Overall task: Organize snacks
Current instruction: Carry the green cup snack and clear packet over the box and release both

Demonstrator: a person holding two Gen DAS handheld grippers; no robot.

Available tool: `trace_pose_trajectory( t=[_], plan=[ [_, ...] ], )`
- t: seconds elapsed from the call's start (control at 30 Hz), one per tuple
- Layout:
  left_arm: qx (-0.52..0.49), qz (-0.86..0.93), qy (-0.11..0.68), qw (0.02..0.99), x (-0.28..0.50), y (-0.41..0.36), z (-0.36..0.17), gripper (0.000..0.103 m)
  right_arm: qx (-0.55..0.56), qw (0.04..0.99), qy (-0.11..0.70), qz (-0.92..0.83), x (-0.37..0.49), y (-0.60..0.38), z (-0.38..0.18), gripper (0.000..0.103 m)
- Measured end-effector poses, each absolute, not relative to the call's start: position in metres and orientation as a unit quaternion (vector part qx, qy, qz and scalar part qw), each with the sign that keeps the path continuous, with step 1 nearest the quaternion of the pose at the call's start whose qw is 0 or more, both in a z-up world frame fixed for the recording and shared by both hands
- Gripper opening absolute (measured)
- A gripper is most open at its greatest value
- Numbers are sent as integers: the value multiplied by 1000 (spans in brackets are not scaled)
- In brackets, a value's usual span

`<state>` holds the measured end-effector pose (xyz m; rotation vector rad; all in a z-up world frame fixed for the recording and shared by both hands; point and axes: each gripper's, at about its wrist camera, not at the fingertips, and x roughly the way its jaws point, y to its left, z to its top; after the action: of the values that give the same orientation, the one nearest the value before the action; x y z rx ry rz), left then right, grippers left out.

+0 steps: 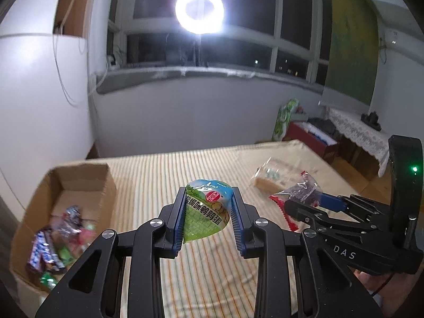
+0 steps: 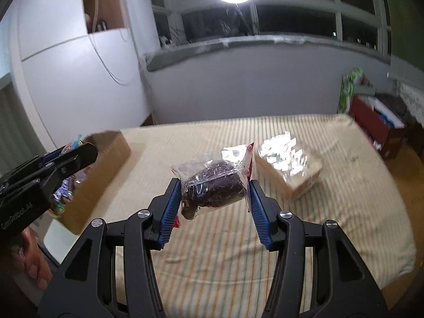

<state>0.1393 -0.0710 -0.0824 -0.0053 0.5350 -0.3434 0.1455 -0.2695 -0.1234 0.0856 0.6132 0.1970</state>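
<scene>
My left gripper [image 1: 208,193] is shut on a green and blue snack packet [image 1: 205,210] with Chinese print, held above the striped bed. A cardboard box [image 1: 84,180] with several wrapped snacks [image 1: 57,241] stands to its left. My right gripper [image 2: 214,182] is shut on a clear bag of dark snacks [image 2: 212,188] with a red edge, also held above the bed. That gripper and its bag [image 1: 302,189] show at the right of the left wrist view. The left gripper [image 2: 76,153] shows at the left of the right wrist view, over the box [image 2: 106,164].
A clear-wrapped bread pack [image 2: 288,164] lies on the striped bed cover [image 2: 225,251] to the right; it also shows in the left wrist view [image 1: 273,177]. A ring light [image 1: 199,9] shines by the window. A red box [image 2: 376,124] and a cloth-covered table [image 1: 357,132] stand beyond the bed.
</scene>
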Motion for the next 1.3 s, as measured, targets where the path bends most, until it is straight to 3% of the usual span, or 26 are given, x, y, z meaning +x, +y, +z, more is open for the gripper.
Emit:
trace_pose_trajectory(
  t=[0.23, 0.47, 1.3],
  plan=[
    [-17, -165, 205, 965, 107, -42, -42, 29, 9, 963, 246, 108, 115, -238, -65, 53],
    [-42, -152, 172, 972, 92, -6, -24, 29, -21, 965, 232, 122, 108, -199, -43, 53],
    [-90, -44, 204, 974, 95, 114, -68, 29, -71, 923, 285, 246, 153, -39, -93, 53]
  ],
)
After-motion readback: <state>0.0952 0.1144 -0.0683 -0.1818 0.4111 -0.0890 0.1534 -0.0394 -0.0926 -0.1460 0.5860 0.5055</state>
